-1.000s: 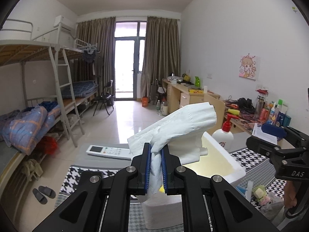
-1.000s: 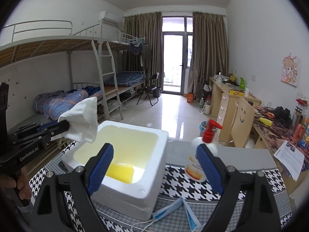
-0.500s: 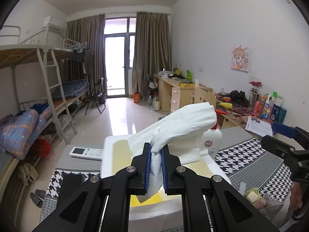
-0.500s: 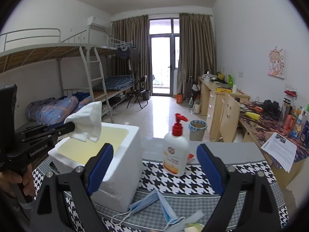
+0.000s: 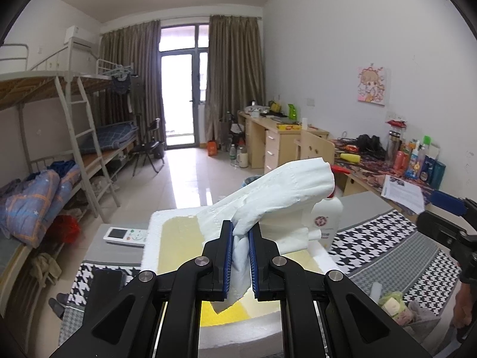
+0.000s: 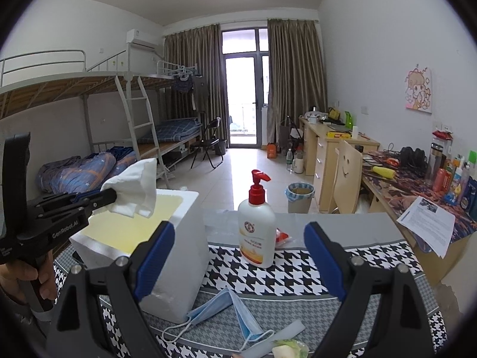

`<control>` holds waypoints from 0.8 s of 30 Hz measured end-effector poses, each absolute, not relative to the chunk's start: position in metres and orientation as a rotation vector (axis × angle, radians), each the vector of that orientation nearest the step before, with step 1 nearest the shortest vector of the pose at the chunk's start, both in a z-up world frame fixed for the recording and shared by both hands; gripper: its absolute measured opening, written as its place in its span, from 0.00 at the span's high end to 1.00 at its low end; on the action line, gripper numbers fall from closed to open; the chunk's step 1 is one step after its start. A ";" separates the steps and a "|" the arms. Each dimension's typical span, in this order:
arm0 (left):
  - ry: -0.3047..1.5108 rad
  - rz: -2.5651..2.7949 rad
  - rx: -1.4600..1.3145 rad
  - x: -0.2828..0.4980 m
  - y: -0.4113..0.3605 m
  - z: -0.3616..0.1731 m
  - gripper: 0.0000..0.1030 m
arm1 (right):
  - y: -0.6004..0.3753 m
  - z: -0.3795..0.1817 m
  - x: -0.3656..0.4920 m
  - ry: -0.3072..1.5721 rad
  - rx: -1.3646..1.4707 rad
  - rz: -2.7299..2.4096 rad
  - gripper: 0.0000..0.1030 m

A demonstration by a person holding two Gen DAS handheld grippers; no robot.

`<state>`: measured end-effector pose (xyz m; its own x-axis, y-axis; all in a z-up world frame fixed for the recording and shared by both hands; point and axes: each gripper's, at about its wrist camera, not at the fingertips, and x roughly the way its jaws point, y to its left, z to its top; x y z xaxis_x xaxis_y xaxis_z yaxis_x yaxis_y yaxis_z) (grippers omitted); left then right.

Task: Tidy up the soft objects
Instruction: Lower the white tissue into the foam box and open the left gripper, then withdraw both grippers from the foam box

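My left gripper [image 5: 240,259] is shut on a white tissue [image 5: 280,191] and holds it above the open white foam box [image 5: 152,238]. The right wrist view shows the same tissue [image 6: 134,191] over the box [image 6: 179,238]. A yellow item [image 5: 220,317] lies inside the box. My right gripper [image 6: 235,256] is open and empty, right of the box, above the table. A blue face mask [image 6: 238,313] lies on the houndstooth cloth [image 6: 298,271] below it.
A pump bottle with a red top [image 6: 258,220] stands right of the box. A white remote [image 5: 125,235] lies left of the box. A small green and white bundle [image 5: 393,304] sits at the table's front right. Bunk beds are left, desks right.
The left gripper has stayed over the foam box with the tissue. The right gripper has swung further right, so the pump bottle now sits between its fingers in view.
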<state>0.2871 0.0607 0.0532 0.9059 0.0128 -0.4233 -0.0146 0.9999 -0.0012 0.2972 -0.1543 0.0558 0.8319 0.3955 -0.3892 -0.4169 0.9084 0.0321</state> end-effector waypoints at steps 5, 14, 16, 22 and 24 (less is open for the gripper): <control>0.454 0.047 -0.022 0.292 0.068 0.051 0.58 | -0.154 0.056 0.294 0.396 -0.062 0.428 0.11; 0.386 0.100 -0.006 0.279 0.065 0.058 0.02 | -0.158 0.059 0.288 0.386 -0.057 0.425 0.11; 0.377 0.106 0.000 0.276 0.063 0.061 0.01 | -0.162 0.060 0.285 0.380 -0.055 0.426 0.11; 0.355 0.095 0.000 0.259 0.058 0.068 0.01 | -0.165 0.064 0.275 0.369 -0.053 0.432 0.11; 0.341 0.096 0.009 0.250 0.056 0.071 0.01 | -0.167 0.066 0.270 0.363 -0.050 0.433 0.11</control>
<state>0.2503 0.0564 0.0708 0.9379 0.0960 -0.3334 -0.0929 0.9954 0.0255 0.2703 -0.1670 0.0664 0.8446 0.4015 -0.3541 -0.4193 0.9074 0.0288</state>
